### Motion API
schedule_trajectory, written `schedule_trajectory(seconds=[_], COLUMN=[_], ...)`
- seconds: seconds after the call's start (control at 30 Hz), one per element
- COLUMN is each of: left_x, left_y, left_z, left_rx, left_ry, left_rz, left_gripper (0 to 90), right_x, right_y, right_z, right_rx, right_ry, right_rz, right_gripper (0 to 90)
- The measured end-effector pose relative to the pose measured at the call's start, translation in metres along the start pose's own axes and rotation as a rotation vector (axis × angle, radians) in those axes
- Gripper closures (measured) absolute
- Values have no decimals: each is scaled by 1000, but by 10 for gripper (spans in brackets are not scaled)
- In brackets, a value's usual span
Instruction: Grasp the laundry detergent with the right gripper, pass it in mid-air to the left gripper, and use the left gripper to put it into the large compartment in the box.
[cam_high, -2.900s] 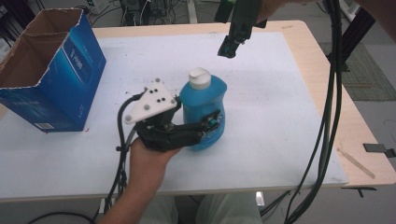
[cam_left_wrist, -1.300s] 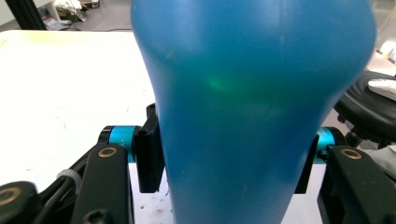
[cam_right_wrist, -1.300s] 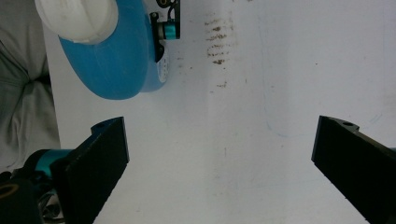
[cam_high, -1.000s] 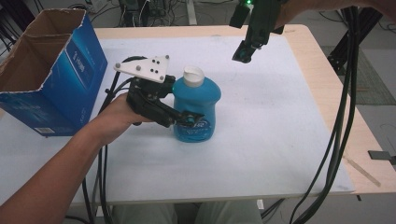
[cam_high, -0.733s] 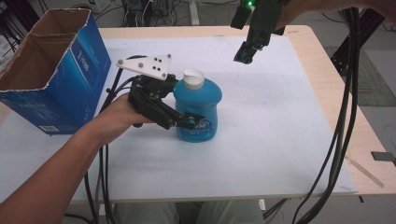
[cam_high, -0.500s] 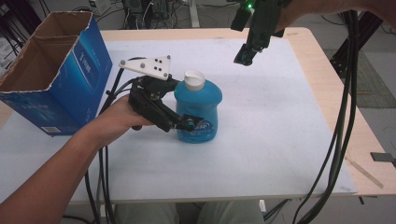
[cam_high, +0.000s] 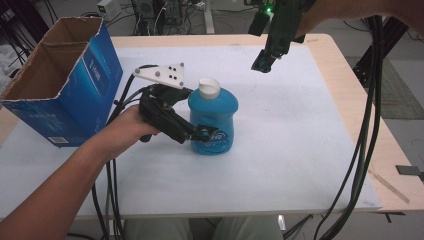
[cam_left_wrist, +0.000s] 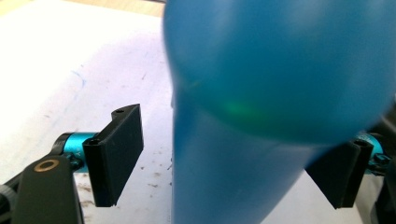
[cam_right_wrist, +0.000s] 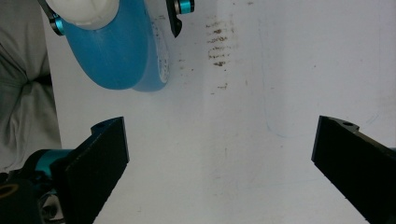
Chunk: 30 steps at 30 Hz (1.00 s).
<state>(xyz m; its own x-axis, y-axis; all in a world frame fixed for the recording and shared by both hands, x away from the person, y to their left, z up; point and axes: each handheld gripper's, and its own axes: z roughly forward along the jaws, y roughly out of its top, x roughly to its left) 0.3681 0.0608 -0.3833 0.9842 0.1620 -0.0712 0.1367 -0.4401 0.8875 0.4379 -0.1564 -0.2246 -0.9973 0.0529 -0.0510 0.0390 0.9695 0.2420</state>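
— Since a second ago the left gripper (cam_high: 197, 134) has let go: its jaws have opened off the blue bottle (cam_high: 212, 120), and one pad (cam_left_wrist: 114, 161) stands clear beside it.

— So the bottle stands alone, mid-table on the white mat (cam_high: 280, 165)?

— Upright, yes. I'd back straight out, no sideways nudge. Up high, the right gripper (cam_high: 264, 61) hangs spread, holding nothing; the cardboard box (cam_high: 65, 95) waits left.

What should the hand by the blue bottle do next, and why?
Probably draw the left gripper straight back from the blue bottle. Its jaws have just been opening; in the left gripper view one jaw stands clear of the bottle, which stands upright on the white table. The right gripper hangs open, high above the far side.
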Motion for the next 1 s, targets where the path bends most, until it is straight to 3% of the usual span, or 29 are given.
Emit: schedule_trajectory(seconds=[0.07,0.13,0.2,0.3,0.47,0.6,0.67,0.73,0.77,0.8,0.83,0.87,0.93,1.0], left_x=[-3,-5,-6,-7,-13,-15,-15,-11,-5,-1,3,7,16,23], left_y=[2,4,5,8,24,43,53,60,64,67,70,72,75,79], left_z=[-3,-8,-13,-22,-42,-61,-69,-75,-77,-80,-83,-87,-92,-96], left_rx=[-3,-1,1,30,129,264,342,449,538,596,641,662,686,719], left_ry=[25,56,86,101,133,191,174,161,160,171,200,229,238,241], left_rz=[10,16,-8,-13,41,51,59,26,-23,-37,-15,-8,-26,-14], left_gripper=[147,21,16,16,16,17,17,17,17,17,17,17,17,17], right_x=[0,1,1,2,3,3,3,3,2,2,2,3,3,3], right_y=[-1,-1,-2,-2,-3,-6,-6,-6,-6,-5,-5,-5,-3,-2], right_z=[-1,-2,-2,-3,-4,-5,-5,-5,-5,-5,-5,-4,-3,-3], right_rx=[0,-2,0,-5,-5,-14,-15,-15,-14,-16,-18,-20,-16,-16], right_ry=[-1,-1,-3,-5,-10,-10,-10,-11,-10,-9,-9,-10,-7,-6], right_rz=[-5,2,4,1,2,5,6,6,3,3,6,4,1,-1], right_gripper=[29,29,30,30,29,29,30,29,29,30,30,30,30,30])
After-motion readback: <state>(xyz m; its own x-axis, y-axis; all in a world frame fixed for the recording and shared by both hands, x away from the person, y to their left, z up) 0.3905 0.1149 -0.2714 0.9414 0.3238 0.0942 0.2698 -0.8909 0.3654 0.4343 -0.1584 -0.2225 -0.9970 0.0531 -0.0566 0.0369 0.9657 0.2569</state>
